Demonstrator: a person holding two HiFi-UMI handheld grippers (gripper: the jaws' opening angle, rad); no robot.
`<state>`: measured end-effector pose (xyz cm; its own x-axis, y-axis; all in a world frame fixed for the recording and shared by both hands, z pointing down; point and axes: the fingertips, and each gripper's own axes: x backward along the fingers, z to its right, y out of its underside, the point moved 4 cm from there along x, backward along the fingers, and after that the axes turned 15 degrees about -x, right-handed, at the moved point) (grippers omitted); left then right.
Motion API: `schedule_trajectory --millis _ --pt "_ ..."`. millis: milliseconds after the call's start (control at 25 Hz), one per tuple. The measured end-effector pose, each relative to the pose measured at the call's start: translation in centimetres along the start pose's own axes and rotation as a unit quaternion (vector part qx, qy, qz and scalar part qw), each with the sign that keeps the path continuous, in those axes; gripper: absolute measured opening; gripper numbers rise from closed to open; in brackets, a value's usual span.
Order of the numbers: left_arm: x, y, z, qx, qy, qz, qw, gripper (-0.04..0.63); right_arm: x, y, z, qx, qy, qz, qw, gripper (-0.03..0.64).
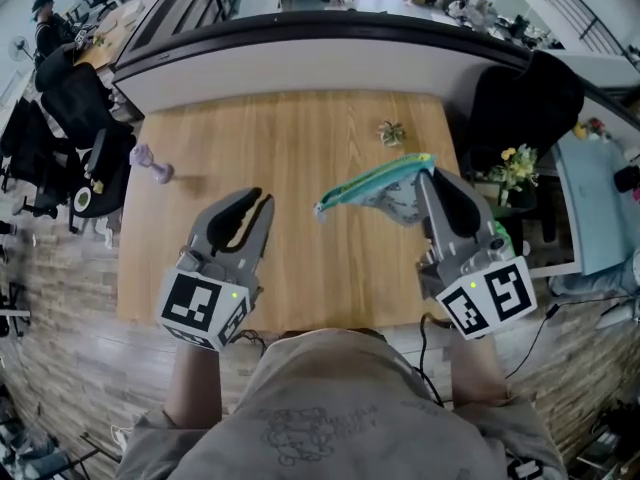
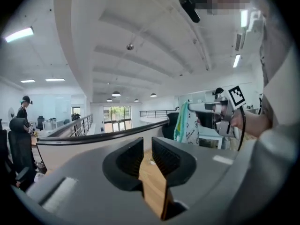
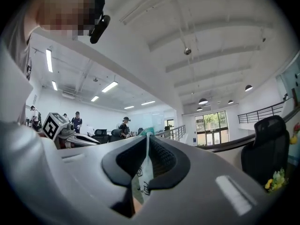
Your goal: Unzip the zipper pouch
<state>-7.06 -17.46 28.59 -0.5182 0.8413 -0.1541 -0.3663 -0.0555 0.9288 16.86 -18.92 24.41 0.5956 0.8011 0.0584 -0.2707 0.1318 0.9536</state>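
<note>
The zipper pouch, white with a teal zip edge, hangs in the air above the wooden table. My right gripper is shut on its right end, and the pouch stretches out to the left from the jaws. In the right gripper view the thin fabric is pinched between the pads of that gripper. My left gripper hovers left of the pouch's free end, apart from it. Its jaws stand a little open with nothing between them. From the left gripper view the pouch hangs from the right gripper.
A small purple object lies at the table's left side and a small green trinket at the far right. A black chair and yellow flowers stand beyond the right edge. Black office chairs stand left.
</note>
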Motion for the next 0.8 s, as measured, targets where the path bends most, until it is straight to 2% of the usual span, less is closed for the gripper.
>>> schedule_trajectory --millis 200,400,600,800 --pt "0.8 -3.2 -1.8 -0.036 -0.052 0.036 0.9973 0.054 0.8 -2.3 -1.1 0.002 -0.002 0.047 0.999 0.026" --pt "1.5 -3.5 -1.5 -0.039 -0.058 0.042 0.9967 0.029 1.7 -3.1 -1.7 0.001 -0.001 0.064 0.998 0.026" --pt "2.2 -2.4 -0.9 -0.028 -0.055 0.032 0.9976 0.003 2.3 -1.9 -2.1 -0.002 -0.001 0.048 0.999 0.026" --pt "2.4 -0.2 0.0 -0.018 -0.040 0.005 0.9990 -0.002 2.3 0.8 -1.8 -0.003 0.005 0.007 1.000 0.026"
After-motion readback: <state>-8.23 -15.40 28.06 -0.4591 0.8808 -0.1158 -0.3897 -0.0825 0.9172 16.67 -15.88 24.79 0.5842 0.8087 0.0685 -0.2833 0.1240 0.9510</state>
